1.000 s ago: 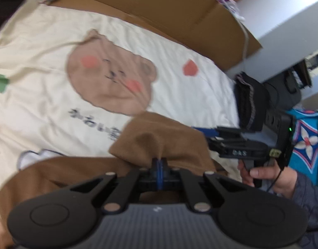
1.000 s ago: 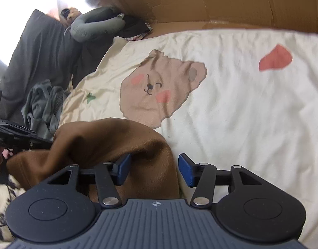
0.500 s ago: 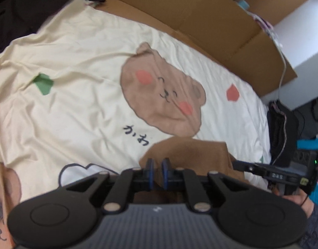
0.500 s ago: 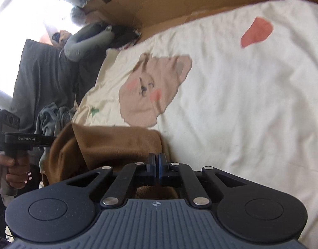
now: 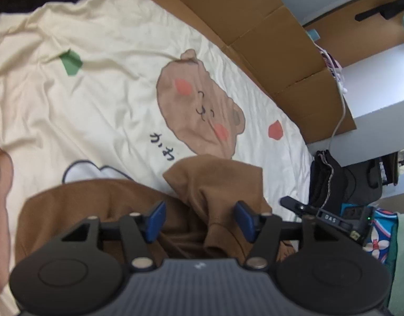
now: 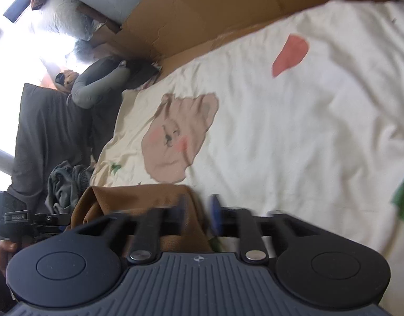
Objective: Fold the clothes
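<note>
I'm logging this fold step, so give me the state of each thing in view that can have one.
left gripper: open, jaws have just been opening, brown cloth between them, not pinched.
right gripper: open, jaws have just been opening, blurred, over the cloth's edge.
brown garment: bunched and partly folded on the sheet.
bear-print sheet: spread out, wrinkled.
cardboard: flattened, lying along the sheet's far edge.

**What the views hide**

The right gripper (image 6: 196, 217) shows motion-blurred fingertips. The brown garment (image 5: 212, 184) runs under both tool bodies, its near part hidden. A hand (image 6: 6, 252) at the left edge is cut off.
</note>
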{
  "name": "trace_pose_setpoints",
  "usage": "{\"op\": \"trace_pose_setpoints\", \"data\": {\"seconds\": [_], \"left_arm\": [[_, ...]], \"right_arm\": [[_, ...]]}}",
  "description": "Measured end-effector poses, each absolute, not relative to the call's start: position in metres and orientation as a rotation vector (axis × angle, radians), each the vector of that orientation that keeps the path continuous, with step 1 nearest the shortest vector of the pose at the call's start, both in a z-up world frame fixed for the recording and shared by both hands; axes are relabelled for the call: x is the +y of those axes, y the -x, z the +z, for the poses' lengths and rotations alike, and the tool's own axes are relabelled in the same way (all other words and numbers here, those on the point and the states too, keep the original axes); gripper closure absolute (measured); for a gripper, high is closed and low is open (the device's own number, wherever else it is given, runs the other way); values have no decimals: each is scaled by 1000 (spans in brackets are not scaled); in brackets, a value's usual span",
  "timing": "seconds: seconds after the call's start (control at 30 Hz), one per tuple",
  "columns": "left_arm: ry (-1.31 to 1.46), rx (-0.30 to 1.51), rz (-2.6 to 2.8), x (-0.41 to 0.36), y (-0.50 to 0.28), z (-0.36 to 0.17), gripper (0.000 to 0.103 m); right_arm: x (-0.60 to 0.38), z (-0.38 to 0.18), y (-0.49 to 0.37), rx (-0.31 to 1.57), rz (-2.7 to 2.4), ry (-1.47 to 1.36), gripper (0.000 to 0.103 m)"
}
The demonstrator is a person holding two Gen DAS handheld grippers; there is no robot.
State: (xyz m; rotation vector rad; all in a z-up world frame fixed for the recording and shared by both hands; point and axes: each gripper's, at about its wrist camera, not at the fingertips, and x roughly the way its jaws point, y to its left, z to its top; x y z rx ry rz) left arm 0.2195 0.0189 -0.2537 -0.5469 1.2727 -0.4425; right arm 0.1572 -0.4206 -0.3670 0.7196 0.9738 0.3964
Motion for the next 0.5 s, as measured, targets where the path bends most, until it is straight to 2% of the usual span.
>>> {"op": "trace_pose_setpoints", "data": {"seconds": [0.2, 0.27, 0.3, 0.33, 0.37, 0.4, 0.5], "left_arm": [[654, 1315, -470, 15, -215, -269, 43], [668, 1326, -494, 11, -213, -272, 57], [682, 1328, -517, 10, -212, -273, 79], [677, 1328, -534, 8, -213, -272, 95], [649, 1320, -540, 7, -214, -268, 95], [607, 1304, -544, 5, -216, -263, 96], [517, 1253, -556, 5, -227, -246, 97]], "right_arm": [[-387, -388, -175, 1043, 484, -704, 46], [-377, -395, -182, 1068, 506, -693, 46], [-374, -398, -184, 1078, 515, -699, 48], [-371, -400, -185, 1082, 529, -703, 53], [-368, -400, -186, 1083, 542, -695, 74], [-366, -398, -186, 1082, 548, -679, 103], [-372, -388, -180, 1057, 530, -660, 102]]}}
